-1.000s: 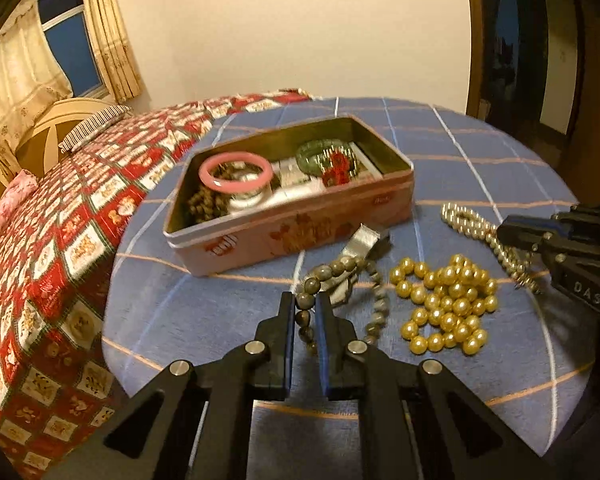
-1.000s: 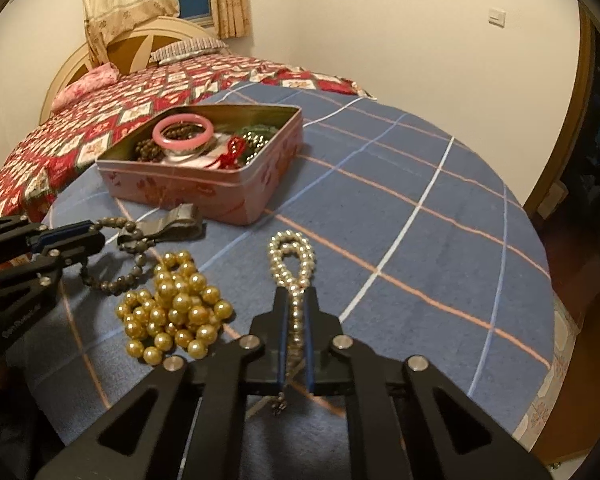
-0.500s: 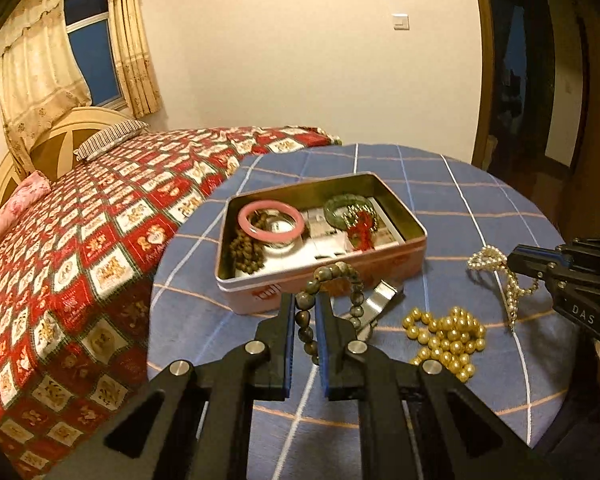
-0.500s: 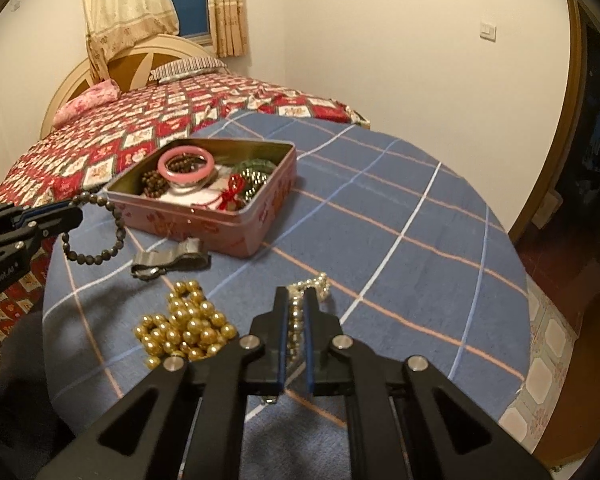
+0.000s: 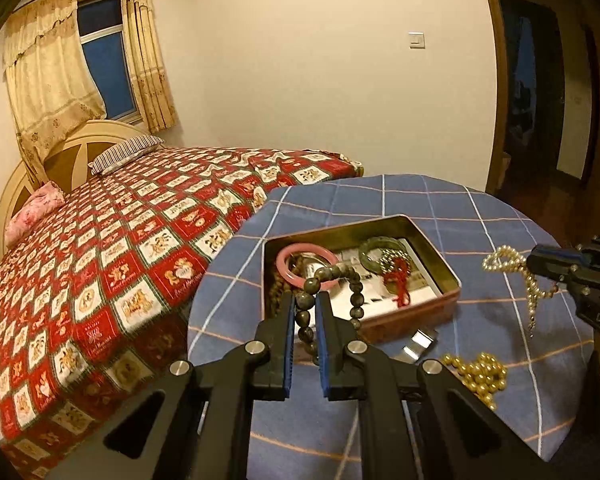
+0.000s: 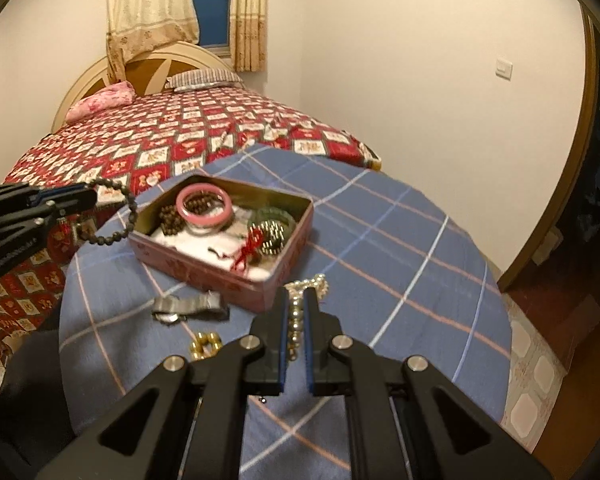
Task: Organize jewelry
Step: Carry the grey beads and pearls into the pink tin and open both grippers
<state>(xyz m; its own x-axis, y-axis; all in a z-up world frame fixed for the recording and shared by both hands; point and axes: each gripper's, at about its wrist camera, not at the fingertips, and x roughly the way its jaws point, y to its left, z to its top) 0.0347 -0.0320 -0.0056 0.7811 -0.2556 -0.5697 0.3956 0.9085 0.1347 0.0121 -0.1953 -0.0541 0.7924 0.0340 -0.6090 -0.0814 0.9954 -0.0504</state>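
Note:
My left gripper (image 5: 304,300) is shut on a dark bead bracelet (image 5: 350,280) and holds it in the air in front of the open pink tin (image 5: 450,276). It also shows in the right wrist view (image 6: 116,216). My right gripper (image 6: 296,300) is shut on a pale pearl strand (image 6: 314,282), lifted off the table just right of the tin (image 6: 296,260); the strand hangs from it in the left wrist view (image 5: 508,262). The tin holds a pink bangle (image 6: 204,208), a green bangle (image 6: 270,216), brown beads and a red tassel.
A round table with a blue checked cloth (image 6: 400,248) carries the tin. A gold bead necklace (image 5: 478,372) and a silver watch (image 6: 188,308) lie on it near me. A bed with a red patterned cover (image 5: 120,248) stands close behind. A doorway is at the right.
Both grippers have risen well above the table, each lifting its piece: the dark bracelet and the pearl strand have come off the cloth and now hang in the air.

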